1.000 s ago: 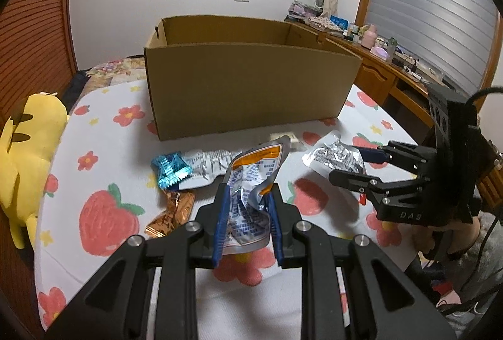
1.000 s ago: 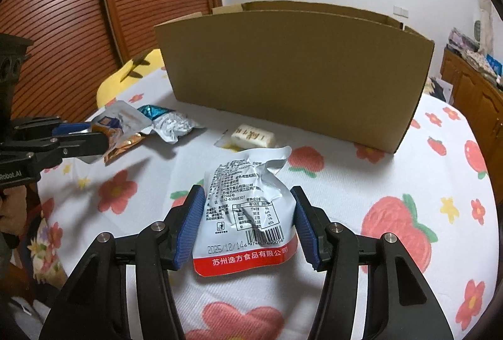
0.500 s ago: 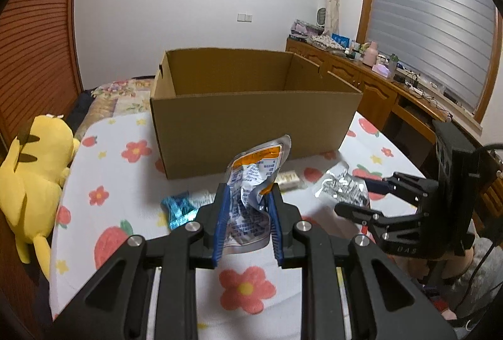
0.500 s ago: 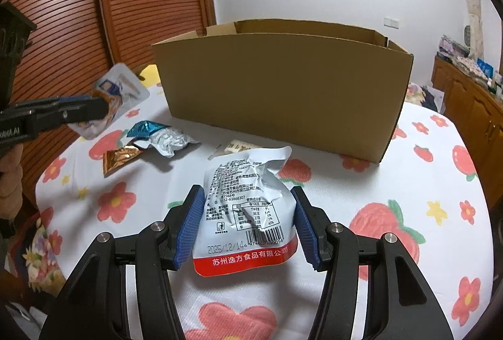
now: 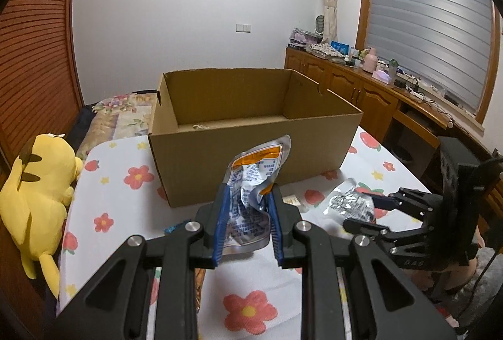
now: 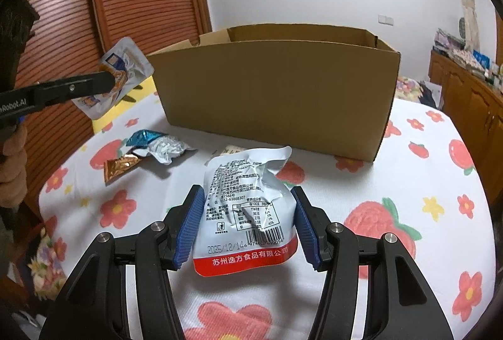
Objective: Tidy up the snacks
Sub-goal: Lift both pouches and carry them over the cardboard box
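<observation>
Above counter point(image 6: 393, 183), box point(image 5: 251, 132) at 12 o'clock: left gripper point(image 5: 247, 217) jaws clamp orange-topped pouch point(image 5: 251, 183); right gripper point(image 6: 245, 227) jaws pinch red-banded pouch point(image 6: 248, 208).

Crumpled orange-topped foil pouch point(image 5: 251, 198) and white red-banded pouch point(image 6: 248, 211), both upright before open cardboard box point(image 5: 251, 157).

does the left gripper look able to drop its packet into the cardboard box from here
Probably yes: the left gripper holds the orange-topped packet raised before the open cardboard box, with nothing between them.
</observation>
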Motion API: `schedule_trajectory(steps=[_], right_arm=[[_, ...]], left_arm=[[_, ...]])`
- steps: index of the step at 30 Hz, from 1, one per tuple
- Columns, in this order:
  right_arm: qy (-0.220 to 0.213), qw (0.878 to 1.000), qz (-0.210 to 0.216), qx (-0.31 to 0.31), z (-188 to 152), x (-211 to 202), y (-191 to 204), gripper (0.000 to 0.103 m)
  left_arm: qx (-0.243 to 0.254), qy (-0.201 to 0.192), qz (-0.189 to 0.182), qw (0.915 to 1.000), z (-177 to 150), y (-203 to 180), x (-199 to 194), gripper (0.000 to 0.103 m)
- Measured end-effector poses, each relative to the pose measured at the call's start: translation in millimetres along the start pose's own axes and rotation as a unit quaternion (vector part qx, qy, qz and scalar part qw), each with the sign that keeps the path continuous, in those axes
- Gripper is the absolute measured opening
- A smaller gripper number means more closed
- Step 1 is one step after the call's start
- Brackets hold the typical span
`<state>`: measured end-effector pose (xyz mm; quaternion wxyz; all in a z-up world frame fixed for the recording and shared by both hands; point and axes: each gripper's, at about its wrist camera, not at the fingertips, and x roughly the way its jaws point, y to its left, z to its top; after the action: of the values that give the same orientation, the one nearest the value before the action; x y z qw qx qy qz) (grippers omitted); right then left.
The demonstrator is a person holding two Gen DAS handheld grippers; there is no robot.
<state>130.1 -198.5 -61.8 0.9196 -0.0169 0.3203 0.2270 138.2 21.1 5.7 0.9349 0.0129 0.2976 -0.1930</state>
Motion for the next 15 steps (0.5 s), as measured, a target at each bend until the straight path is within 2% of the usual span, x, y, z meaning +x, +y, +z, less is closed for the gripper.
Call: schedule_trajectory(steps=[6, 15], right_arm=[[-0.023, 1.0, -0.007, 0.0, 19.3, -15.2, -7.1, 0.057], [-0.064, 0.997, -0.026, -0.021, 65.6, -36.0, -13.9, 0.057]], left_arm=[[0.007, -0.011, 0.002, 0.9999, 12.8, -2.7, -0.7, 0.021], [0.009, -0.032, 0.004, 0.9994, 40.9, -0.3, 1.8, 0.021]])
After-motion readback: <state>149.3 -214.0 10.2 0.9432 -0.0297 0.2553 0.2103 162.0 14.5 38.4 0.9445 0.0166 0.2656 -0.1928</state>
